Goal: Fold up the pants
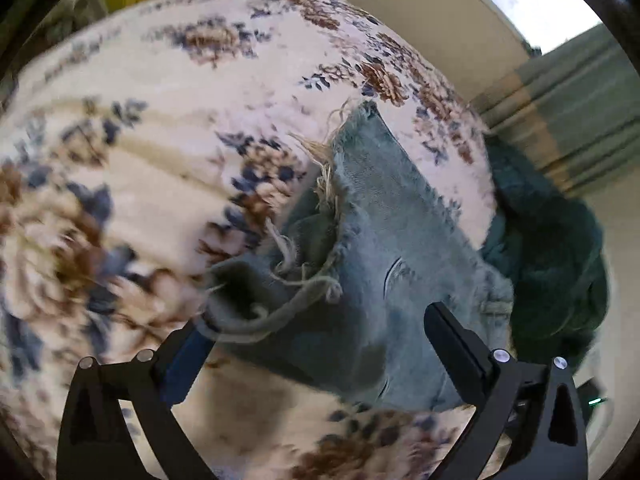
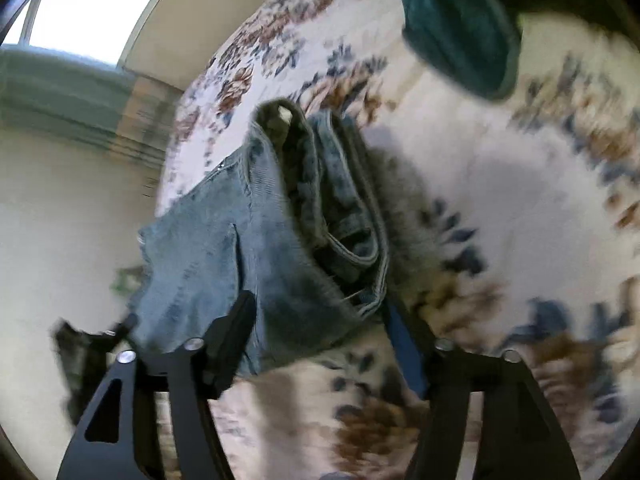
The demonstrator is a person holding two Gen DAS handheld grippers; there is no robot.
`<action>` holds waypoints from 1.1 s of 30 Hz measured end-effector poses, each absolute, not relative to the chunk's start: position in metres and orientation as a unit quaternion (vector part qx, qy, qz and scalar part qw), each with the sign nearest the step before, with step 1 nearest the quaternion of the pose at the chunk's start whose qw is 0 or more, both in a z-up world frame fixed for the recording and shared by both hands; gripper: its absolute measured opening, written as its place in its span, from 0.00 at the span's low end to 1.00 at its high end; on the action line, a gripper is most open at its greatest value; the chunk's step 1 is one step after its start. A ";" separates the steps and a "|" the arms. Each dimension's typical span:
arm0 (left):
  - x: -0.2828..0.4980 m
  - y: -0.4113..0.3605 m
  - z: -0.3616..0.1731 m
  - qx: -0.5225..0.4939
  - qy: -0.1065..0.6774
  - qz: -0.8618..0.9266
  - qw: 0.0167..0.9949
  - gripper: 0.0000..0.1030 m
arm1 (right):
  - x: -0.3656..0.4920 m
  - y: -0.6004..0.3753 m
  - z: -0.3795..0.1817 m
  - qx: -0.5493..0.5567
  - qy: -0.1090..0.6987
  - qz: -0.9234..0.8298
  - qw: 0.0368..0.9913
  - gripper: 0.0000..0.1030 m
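Jeans lie bunched on floral bedspread. Left gripper spread wide around frayed hem; right gripper likewise agape over waistband, likely positioning for end-to-end fold.

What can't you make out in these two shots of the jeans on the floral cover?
- Left wrist view: jeans waist end, cut off behind the left gripper.
- Right wrist view: floral cover pattern, motion-blurred.
- Right wrist view: dark green cloth, cut off by the top edge.
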State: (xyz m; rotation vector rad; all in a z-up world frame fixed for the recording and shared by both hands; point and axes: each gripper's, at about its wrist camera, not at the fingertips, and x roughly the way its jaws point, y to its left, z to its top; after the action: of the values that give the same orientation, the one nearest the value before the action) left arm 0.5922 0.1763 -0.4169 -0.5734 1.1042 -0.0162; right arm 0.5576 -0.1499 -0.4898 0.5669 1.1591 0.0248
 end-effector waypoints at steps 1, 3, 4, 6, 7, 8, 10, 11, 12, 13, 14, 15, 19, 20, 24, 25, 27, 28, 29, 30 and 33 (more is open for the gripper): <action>0.589 0.172 -0.410 -0.246 0.517 -0.004 0.820 1.00 | 0.553 -0.146 -0.480 0.235 0.542 0.000 0.807 0.83; 0.578 0.159 -0.392 -0.183 0.518 0.011 0.835 1.00 | 0.543 -0.132 -0.459 0.159 0.543 -0.032 0.824 1.00; 0.574 0.154 -0.386 -0.162 0.517 0.015 0.841 1.00 | 0.538 -0.124 -0.449 0.119 0.544 -0.047 0.830 1.00; 0.562 0.142 -0.369 -0.116 0.515 0.021 0.849 1.00 | 0.528 -0.114 -0.431 0.069 0.541 -0.064 0.836 1.00; 0.556 0.136 -0.361 -0.101 0.515 0.021 0.851 1.00 | 0.522 -0.111 -0.422 0.056 0.540 -0.069 0.837 1.00; 0.549 0.131 -0.352 -0.087 0.516 0.022 0.852 1.00 | 0.514 -0.108 -0.411 0.047 0.539 -0.070 0.838 1.00; 0.532 0.124 -0.333 -0.066 0.511 0.026 0.857 1.00 | 0.502 -0.107 -0.389 0.041 0.536 -0.073 0.840 1.00; 0.521 0.120 -0.320 -0.055 0.507 0.027 0.860 1.00 | 0.493 -0.107 -0.377 0.041 0.534 -0.072 0.842 1.00; 0.513 0.117 -0.310 -0.048 0.502 0.029 0.863 1.00 | 0.481 -0.106 -0.361 0.043 0.531 -0.071 0.843 1.00; 0.501 0.114 -0.295 -0.040 0.495 0.030 0.867 1.00 | 0.475 -0.105 -0.350 0.044 0.529 -0.070 0.845 1.00; 0.494 0.112 -0.286 -0.035 0.492 0.028 0.870 1.00 | 0.466 -0.105 -0.337 0.045 0.525 -0.070 0.847 1.00; 0.483 0.110 -0.274 -0.030 0.487 0.029 0.872 1.00 | 0.455 -0.104 -0.322 0.045 0.521 -0.070 0.850 1.00; 0.442 0.105 -0.226 -0.018 0.468 0.029 0.883 1.00 | 0.408 -0.099 -0.262 0.046 0.499 -0.070 0.862 1.00; 0.430 0.104 -0.212 -0.017 0.461 0.029 0.887 1.00 | 0.396 -0.097 -0.247 0.042 0.493 -0.070 0.866 1.00; 0.386 0.102 -0.167 -0.012 0.439 0.030 0.898 1.00 | 0.345 -0.092 -0.187 0.034 0.468 -0.065 0.881 1.00; 0.377 0.101 -0.158 -0.011 0.435 0.030 0.900 1.00 | 0.329 -0.091 -0.170 0.031 0.458 -0.065 0.886 1.00; 0.355 0.099 -0.137 -0.007 0.425 0.028 0.905 1.00 | 0.304 -0.089 -0.145 0.028 0.444 -0.064 0.893 1.00; 0.345 0.098 -0.127 -0.007 0.421 0.027 0.907 1.00 | 0.292 -0.088 -0.132 0.025 0.438 -0.065 0.896 1.00; 0.333 0.098 -0.115 -0.004 0.415 0.026 0.909 1.00 | 0.277 -0.086 -0.117 0.023 0.432 -0.064 0.900 1.00; 0.322 0.098 -0.105 -0.002 0.409 0.025 0.912 1.00 | 0.266 -0.084 -0.104 0.024 0.428 -0.063 0.901 1.00; 0.295 0.098 -0.079 0.003 0.392 0.019 0.920 1.00 | 0.230 -0.079 -0.068 0.023 0.414 -0.060 0.908 1.00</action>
State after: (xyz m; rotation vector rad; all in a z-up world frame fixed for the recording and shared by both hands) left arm 0.2952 0.0983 -0.0791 0.0067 0.8059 0.0398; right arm 0.2301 -0.0786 -0.0679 0.0484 0.8547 -0.1230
